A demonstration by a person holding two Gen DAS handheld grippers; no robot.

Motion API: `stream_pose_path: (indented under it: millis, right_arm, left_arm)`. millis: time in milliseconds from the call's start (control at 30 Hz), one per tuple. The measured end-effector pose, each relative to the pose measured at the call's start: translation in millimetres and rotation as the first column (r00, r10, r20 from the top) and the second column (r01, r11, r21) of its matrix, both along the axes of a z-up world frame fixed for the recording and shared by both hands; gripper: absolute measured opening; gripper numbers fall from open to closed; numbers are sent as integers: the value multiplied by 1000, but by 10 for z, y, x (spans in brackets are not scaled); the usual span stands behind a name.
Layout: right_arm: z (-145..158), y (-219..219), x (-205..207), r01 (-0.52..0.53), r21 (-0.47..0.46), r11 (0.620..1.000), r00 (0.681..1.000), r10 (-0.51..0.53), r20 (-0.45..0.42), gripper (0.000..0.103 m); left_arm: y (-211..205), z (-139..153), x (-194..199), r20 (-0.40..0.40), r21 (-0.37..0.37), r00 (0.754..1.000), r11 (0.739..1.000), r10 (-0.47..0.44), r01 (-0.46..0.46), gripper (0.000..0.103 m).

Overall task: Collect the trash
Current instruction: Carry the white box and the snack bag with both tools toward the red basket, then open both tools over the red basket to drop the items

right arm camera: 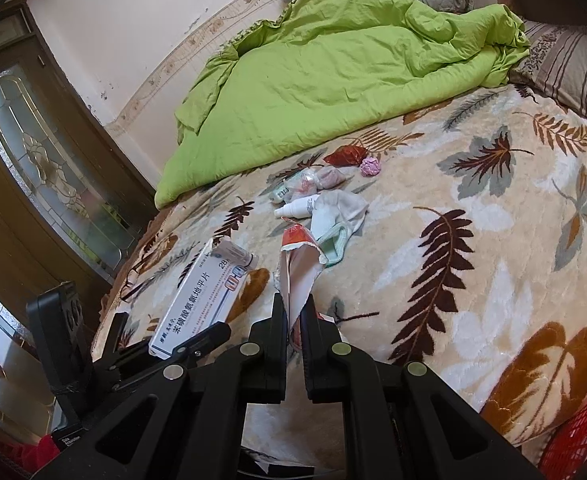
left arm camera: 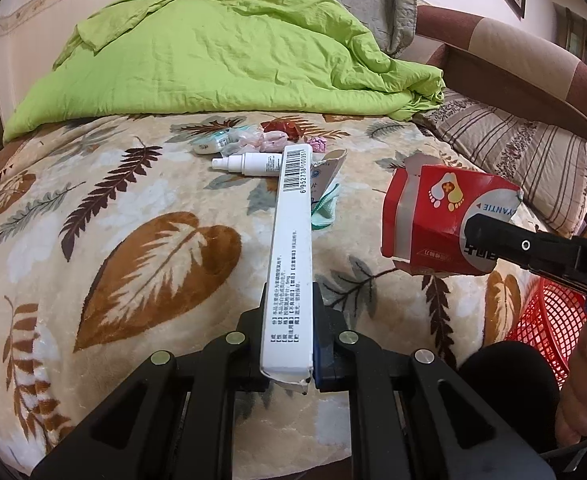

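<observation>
From the left wrist camera, the left gripper (left arm camera: 289,300) reaches forward low over the leaf-patterned blanket (left arm camera: 133,248), its jaws clenched on the near end of a long white medicine box (left arm camera: 291,248), which juts away from the camera with its barcode end up over the litter. Beyond it on the blanket lie a white spray bottle (left arm camera: 249,163), some crumpled wrappers (left arm camera: 269,139) and a pale cloth (left arm camera: 325,200). To the right, the right gripper (left arm camera: 493,240) comes in from the side at a slight upward tilt, clamped on a torn red carton (left arm camera: 433,220) held clear above the blanket; a hand (left arm camera: 581,400) grips its handle at the lower right, with a red mesh basket (left arm camera: 549,316) just behind it off the bed's edge. A green quilt (left arm camera: 213,52) is heaped at the far side. From the right wrist camera, the right gripper (right arm camera: 295,308) points along the bed, its jaws pinched tight on the carton's (right arm camera: 297,264) torn silver-lined flap. At lower left the other gripper (right arm camera: 197,340) holds the white box (right arm camera: 201,300) at a slant, apart from the carton. The spray bottle (right arm camera: 297,206), cloth (right arm camera: 341,212) and a pink paper ball (right arm camera: 370,167) lie ahead on the blanket (right arm camera: 473,260), and the basket's (right arm camera: 573,440) rim shows at the bottom right.
</observation>
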State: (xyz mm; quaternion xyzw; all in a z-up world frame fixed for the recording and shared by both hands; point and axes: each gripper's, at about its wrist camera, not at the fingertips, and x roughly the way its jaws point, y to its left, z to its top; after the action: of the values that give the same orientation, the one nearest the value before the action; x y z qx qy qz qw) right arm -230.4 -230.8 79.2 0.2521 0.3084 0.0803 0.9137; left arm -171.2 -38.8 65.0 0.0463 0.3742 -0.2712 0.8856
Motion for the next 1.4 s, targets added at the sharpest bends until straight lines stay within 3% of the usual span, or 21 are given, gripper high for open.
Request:
stream_pose_path:
  millis: [533, 733, 933, 1100, 1200, 1400]
  right_arm:
    - [174, -154, -188, 36, 25, 999, 999, -36, 36, 7]
    - [287, -386, -421, 91, 47, 995, 994, -93, 54, 7]
    - [401, -749, -900, 199, 51, 979, 977, -202, 66, 7]
    - [411, -1097, -1457, 336, 62, 940, 939, -339, 48, 7]
    - [391, -1355, -1839, 440, 64, 896, 897, -442, 26, 7]
    - [328, -1767, -2468, 603, 54, 796, 798, -602, -21, 7]
  left_arm:
    - [-82, 115, -68, 17, -10, 999, 999, -45, 45, 13]
    - [-275, 199, -147, 16, -22, 994, 993, -111, 112, 13]
    - [-652, 343, -310, 20, -40, 972, 972, -233, 233, 13]
    - [-1128, 486, -597, 29, -55, 918, 917, -395, 396, 13]
    - [-1459, 546, -803, 11, -74, 872, 869, -489, 489, 13]
    - [-2118, 582, -1184, -87, -144, 750, 754, -655, 641, 13]
